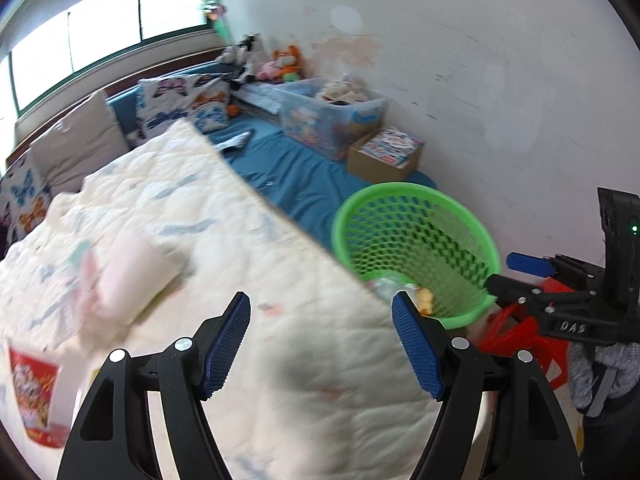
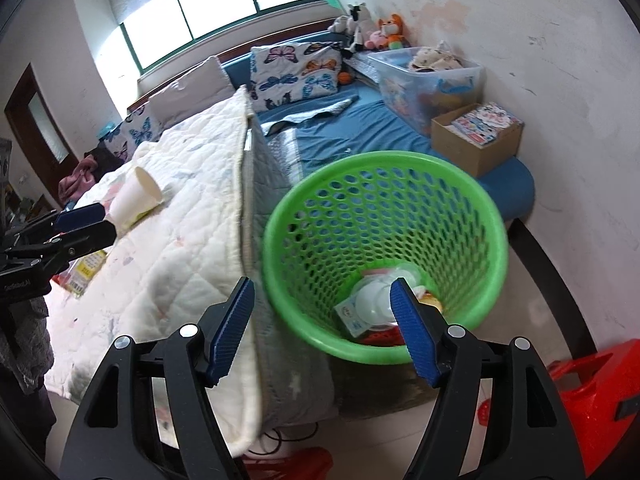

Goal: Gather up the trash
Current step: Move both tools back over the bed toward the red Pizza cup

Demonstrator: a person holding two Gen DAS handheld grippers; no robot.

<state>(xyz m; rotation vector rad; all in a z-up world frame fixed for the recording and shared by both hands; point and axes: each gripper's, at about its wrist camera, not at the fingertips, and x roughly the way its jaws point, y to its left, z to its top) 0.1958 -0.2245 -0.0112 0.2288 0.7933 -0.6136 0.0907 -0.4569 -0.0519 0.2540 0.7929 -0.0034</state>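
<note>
A green mesh basket [image 2: 384,248] stands at the bed's edge and holds several pieces of trash [image 2: 372,304]; it also shows in the left wrist view [image 1: 416,248]. A white paper cup [image 2: 134,198] lies on its side on the cream quilt [image 2: 172,248]; in the left wrist view it is blurred [image 1: 132,276]. A red-and-white snack packet [image 1: 34,392] and a yellow packet [image 2: 86,268] lie on the quilt. My left gripper [image 1: 322,344] is open and empty above the quilt, close to the cup. My right gripper [image 2: 322,326] is open and empty over the basket.
A clear storage bin [image 2: 428,80], a cardboard box of books [image 2: 478,136], butterfly pillows [image 2: 296,72] and plush toys [image 2: 372,28] sit on the blue mattress by the wall. A red plastic stool [image 2: 596,404] stands on the floor at the right.
</note>
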